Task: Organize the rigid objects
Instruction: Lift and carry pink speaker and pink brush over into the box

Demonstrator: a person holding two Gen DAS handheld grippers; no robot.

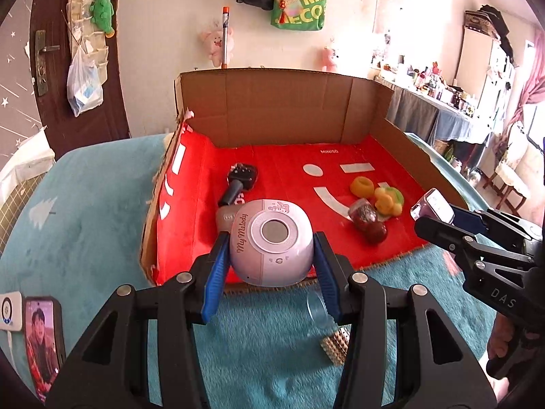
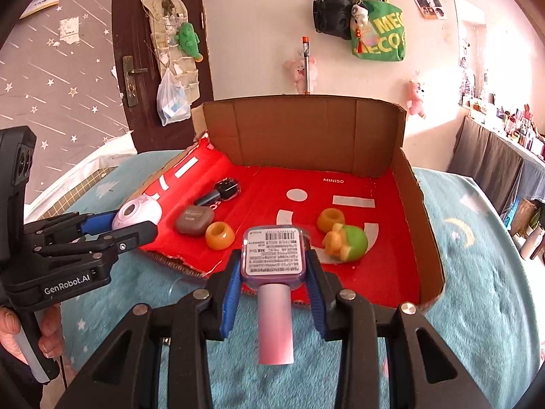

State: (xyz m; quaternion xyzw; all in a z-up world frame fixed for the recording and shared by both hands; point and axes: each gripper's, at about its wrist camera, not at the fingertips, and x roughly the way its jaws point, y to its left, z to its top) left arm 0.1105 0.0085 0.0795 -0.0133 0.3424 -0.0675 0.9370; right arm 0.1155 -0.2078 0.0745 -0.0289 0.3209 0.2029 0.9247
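The left gripper point(image 1: 270, 242) squeezes a round pink gadget point(image 1: 271, 242) over the front edge of the red cardboard tray point(image 1: 282, 116). The right gripper point(image 2: 272, 255) squeezes a purple bottle point(image 2: 273, 255) near the same edge. Inside lie a grey case point(image 2: 194, 220), a black bottle point(image 2: 219, 191), orange rings point(image 2: 220, 235) and a green toy point(image 2: 347, 242), blurry.

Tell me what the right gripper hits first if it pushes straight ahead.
Probably the green and yellow toy figure on the red tray floor, just past the barcoded bottle held by the right gripper; depth is uncertain.
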